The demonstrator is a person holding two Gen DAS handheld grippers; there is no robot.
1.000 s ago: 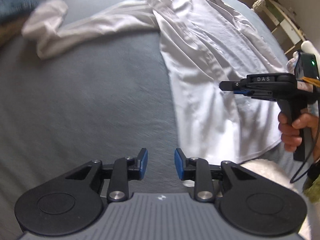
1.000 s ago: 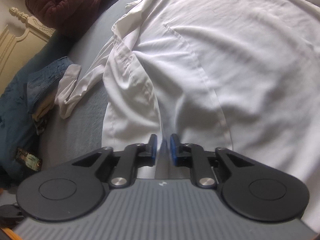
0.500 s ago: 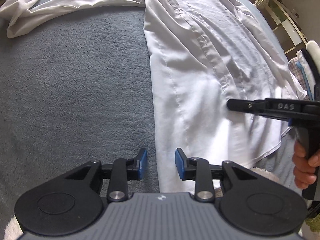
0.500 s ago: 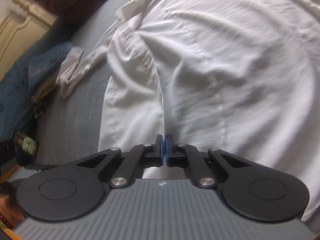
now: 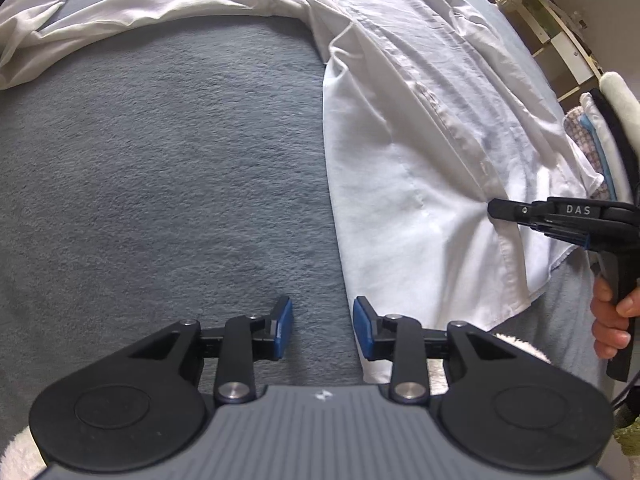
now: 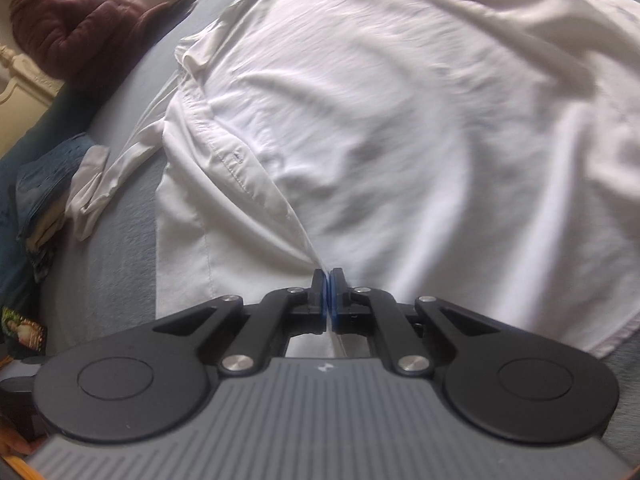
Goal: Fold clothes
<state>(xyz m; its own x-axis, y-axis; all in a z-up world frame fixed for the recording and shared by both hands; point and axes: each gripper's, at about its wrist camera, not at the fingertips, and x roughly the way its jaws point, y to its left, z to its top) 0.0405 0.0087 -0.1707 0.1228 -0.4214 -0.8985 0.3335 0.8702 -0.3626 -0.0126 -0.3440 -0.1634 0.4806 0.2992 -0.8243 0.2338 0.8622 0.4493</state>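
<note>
A white button-up shirt (image 5: 400, 160) lies spread on a grey blanket (image 5: 160, 200), one long sleeve (image 5: 120, 4) stretched out to the far left. My left gripper (image 5: 322, 326) hovers over the blanket just left of the shirt's side edge; its jaws are opening and nothing is between them. My right gripper (image 6: 328, 292) is shut on the shirt's front button edge, and a taut ridge of the shirt (image 6: 400, 120) runs up from its pads. In the left wrist view the right gripper (image 5: 494, 209) pinches the cloth from the right, held by a hand (image 5: 612, 312).
A maroon jacket (image 6: 68, 28) and a pile of jeans (image 6: 40, 184) lie at the bed's far left. A stack of folded clothes (image 5: 592, 132) sits beside the shirt's right edge. A white shelf (image 5: 560, 32) stands beyond the bed.
My right gripper has shut on the shirt's front edge and drawn it into a ridge. My left gripper has come lower and closer to the shirt's side edge.
</note>
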